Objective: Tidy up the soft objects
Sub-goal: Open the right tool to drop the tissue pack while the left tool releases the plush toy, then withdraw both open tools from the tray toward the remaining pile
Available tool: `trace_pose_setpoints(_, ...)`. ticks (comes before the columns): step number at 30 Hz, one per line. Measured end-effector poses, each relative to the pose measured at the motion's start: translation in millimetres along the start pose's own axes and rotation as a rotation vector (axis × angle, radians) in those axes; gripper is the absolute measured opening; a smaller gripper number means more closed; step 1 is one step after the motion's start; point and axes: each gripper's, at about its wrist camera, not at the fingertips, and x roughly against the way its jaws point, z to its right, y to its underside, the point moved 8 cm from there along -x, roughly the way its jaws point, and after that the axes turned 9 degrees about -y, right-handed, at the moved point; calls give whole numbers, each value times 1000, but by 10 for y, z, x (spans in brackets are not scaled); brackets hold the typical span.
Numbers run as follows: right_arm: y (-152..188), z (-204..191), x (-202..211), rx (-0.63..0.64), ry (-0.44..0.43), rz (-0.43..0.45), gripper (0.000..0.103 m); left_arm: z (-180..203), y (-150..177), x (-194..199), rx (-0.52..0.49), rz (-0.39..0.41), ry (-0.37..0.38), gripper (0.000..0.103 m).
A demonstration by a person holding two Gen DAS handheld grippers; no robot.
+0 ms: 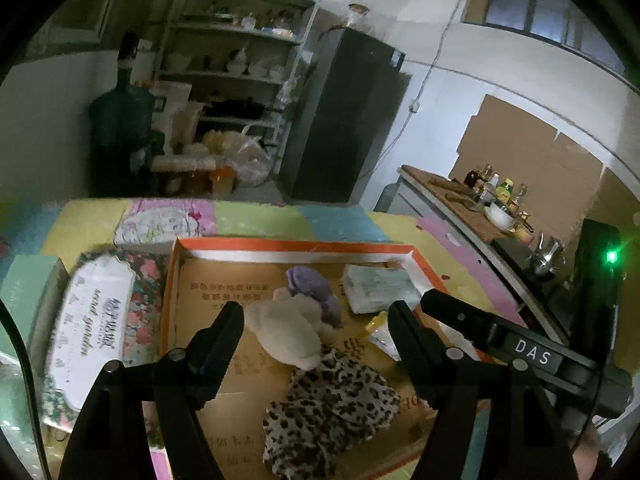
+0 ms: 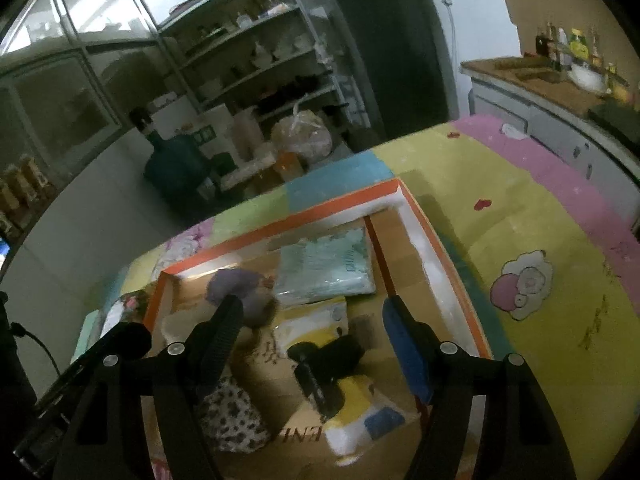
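At the far left of the left wrist view a floral-printed tissue pack with a white oval label [image 1: 96,332] lies on the patchwork counter [image 1: 256,216], just beside the shallow orange-rimmed cardboard tray [image 1: 292,245]. Inside the tray, going rightward, a cream soft cloth bundle [image 1: 286,330] touches a lilac knitted piece [image 1: 312,284] behind it and a leopard-print fabric [image 1: 332,408] in front of it. Further right lies a pale green plastic-wrapped packet [image 1: 378,286], apart from the pile.

The left gripper [image 1: 316,318] hangs over the cream bundle with its fingers spread wide and nothing between them. The right gripper [image 2: 314,312], seen in the right wrist view, is spread just as wide and empty above a yellow-and-white soft pack [image 2: 348,412] in the tray's near right part.

The likely trouble is the overlap: closing on the cream bundle could drag the lilac piece or the leopard fabric along, spilling them over the low rim. The two grippers are close together above the tray, so reaching for neighbouring things at once could knock one against the other. The slick packet may slip from a shallow pinch.
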Motion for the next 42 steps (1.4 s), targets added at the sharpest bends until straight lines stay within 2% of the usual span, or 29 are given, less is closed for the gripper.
trace_pose_setpoints(7, 50, -242, 310, 36, -13, 65, 74, 69, -30, 414, -81, 97, -12, 76)
trace_pose_setpoints(10, 118, -372, 411, 32, -45, 78, 74, 22, -44, 620, -103, 145, -9, 76)
trace_pose_setpoints(14, 230, -595, 546, 45, -85, 100, 74, -72, -14, 835, -127, 168, -5, 76)
trace_pose_setpoints(15, 265, -663, 587, 46, -99, 107, 74, -108, -7, 908, -137, 187, -14, 76)
trace_pose_setpoints(19, 435, -874, 700, 28, -168, 115, 74, -275, 12, 1170, -153, 253, -45, 88)
trace_pose_setpoints(25, 704, -1204, 775, 22, -251, 115, 74, -680, 69, 1611, -123, 344, -109, 88)
trace_pose_setpoints(30, 888, -1426, 838, 16, -302, 115, 74, -962, 175, 1882, -106, 379, -136, 91)
trace_pose_setpoints(42, 1210, -1945, 1048, 115, -295, 186, 74, -1404, 516, 2351, -95, 422, -189, 91)
